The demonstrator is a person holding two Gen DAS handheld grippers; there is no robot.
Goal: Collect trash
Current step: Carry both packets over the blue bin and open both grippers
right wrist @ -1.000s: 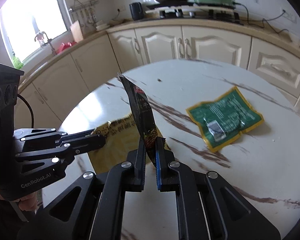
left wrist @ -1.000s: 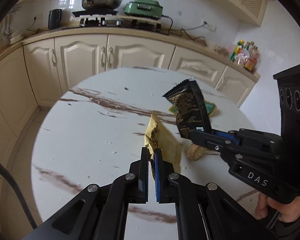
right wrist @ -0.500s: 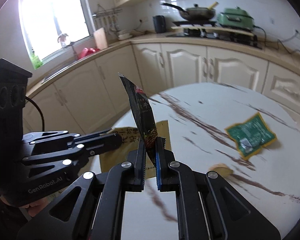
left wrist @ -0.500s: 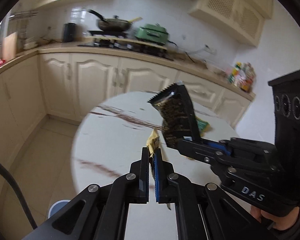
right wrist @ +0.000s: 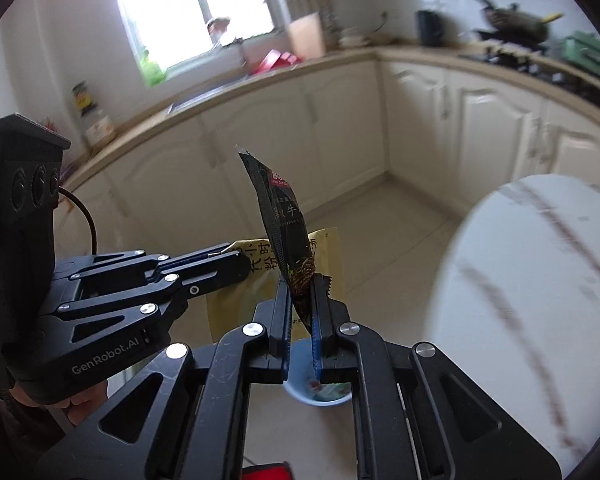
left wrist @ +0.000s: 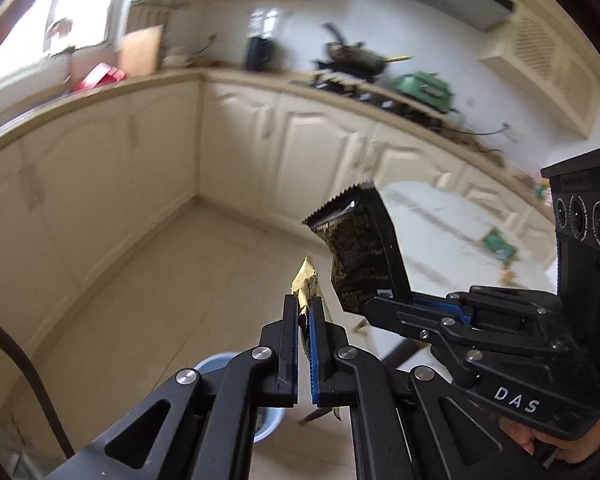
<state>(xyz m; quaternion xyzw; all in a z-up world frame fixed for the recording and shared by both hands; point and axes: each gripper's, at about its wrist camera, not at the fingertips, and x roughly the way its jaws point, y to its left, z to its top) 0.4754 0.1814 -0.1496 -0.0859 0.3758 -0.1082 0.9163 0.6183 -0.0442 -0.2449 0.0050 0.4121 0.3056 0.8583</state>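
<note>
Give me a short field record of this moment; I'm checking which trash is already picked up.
left gripper: shut on yellow wrapper
right gripper: shut on black wrapper
bin: blue, on the floor below both grippers, some trash inside
table: round, marble-patterned, to the right
left on table: green packet, a small brownish scrap

Both grippers have been swung off the round marble table and are now held over the tiled floor, above a blue bin that was not seen a second ago. The table is now shifted to the right edge of both views. The window and sink-side counter have been brought into view.
</note>
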